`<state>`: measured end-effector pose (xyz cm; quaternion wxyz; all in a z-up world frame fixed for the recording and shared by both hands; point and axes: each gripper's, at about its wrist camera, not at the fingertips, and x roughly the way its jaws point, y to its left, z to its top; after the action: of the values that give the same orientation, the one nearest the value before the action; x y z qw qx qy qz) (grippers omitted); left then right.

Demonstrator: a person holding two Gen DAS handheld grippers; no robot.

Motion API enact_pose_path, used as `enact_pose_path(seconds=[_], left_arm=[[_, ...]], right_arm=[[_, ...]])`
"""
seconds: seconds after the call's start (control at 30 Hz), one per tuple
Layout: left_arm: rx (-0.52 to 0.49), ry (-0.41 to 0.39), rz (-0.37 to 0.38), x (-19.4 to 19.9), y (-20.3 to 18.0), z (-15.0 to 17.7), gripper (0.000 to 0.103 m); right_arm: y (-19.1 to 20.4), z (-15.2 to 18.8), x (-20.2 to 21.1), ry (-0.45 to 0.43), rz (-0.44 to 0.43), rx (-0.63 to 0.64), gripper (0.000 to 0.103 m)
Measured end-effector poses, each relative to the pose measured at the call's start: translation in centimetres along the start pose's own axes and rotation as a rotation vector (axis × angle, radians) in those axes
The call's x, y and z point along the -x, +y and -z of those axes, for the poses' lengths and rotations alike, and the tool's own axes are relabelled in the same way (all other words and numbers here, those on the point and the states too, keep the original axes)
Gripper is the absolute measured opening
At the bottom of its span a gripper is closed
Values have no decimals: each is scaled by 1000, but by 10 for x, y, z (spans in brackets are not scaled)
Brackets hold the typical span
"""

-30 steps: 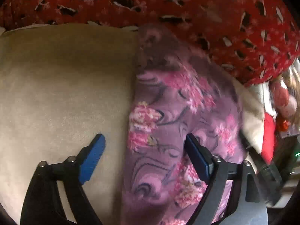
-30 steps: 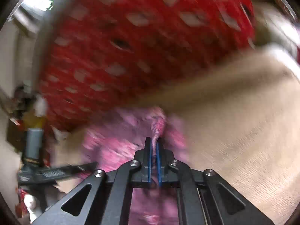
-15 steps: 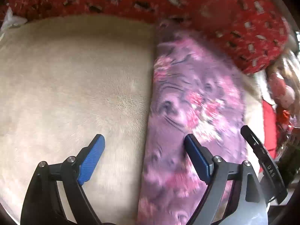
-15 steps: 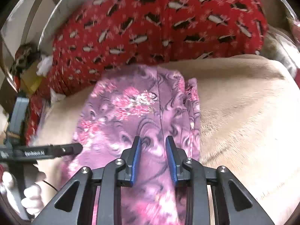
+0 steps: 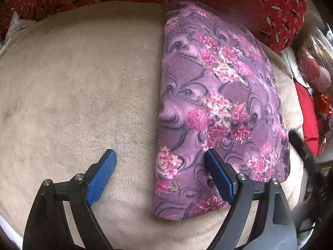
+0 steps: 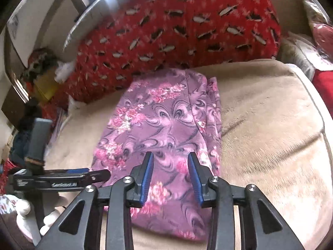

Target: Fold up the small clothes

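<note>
A purple garment with pink flowers lies folded into a long strip on the beige plush surface. My left gripper hangs above the garment's near left edge, jaws wide open and holding nothing. In the right wrist view the same garment stretches away from my right gripper, whose jaws are opening above the near end of the cloth with no cloth pinched between the pads. The left gripper's black body shows at the left of that view, with a gloved hand below it.
A red cushion with a black and white pattern lies along the far edge, touching the garment's far end. Clutter stands at the left and red items at the right. Beige plush stretches to the garment's other side.
My right gripper let go of the garment's end, opened and drew back. The garment now lies flat. Both grippers pulled away from the red cushion, and the left one stayed wide open.
</note>
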<state>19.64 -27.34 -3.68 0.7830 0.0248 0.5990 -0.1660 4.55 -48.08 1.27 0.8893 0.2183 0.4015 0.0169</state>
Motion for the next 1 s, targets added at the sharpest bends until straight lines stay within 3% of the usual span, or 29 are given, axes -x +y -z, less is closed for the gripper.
enact_pose_path(seconds=[0.1,0.17,0.3,0.43,0.5,0.57,0.77,0.8,0.87,0.9,1.0], left_arm=[[7,1,-6,0,-1,3,88],[-6,-3,-12,2,-5,5,88],[0,5,6,2,-5,3,88],[32,12,117,12,15,-6,88],[73,4,178,16,27,-20,88],[123,5,220,15,40,-39,88],[192,48,294,-4,39,-86,88],[189,60,297,-8,34,-91,88],[177,57,311,-8,30,-96,88],[172,43,314,-8,27,-96,88],[172,61,263,-23,29,-93,88]], right_arm=[[-11,19,-22,120,41,-1,40],[-8,21,-15,89,37,27,40],[-7,12,-14,124,38,4,40],[-16,-10,-7,67,1,-48,42],[-25,-25,-6,39,3,-89,50],[-40,-40,-12,21,0,-157,52],[-54,-77,-58,50,-40,-229,52],[-53,-83,-74,92,-17,-221,52],[-45,-85,-85,113,3,-183,27],[-38,-88,-81,77,-16,-135,11],[-43,-80,-64,-41,-24,-147,10]])
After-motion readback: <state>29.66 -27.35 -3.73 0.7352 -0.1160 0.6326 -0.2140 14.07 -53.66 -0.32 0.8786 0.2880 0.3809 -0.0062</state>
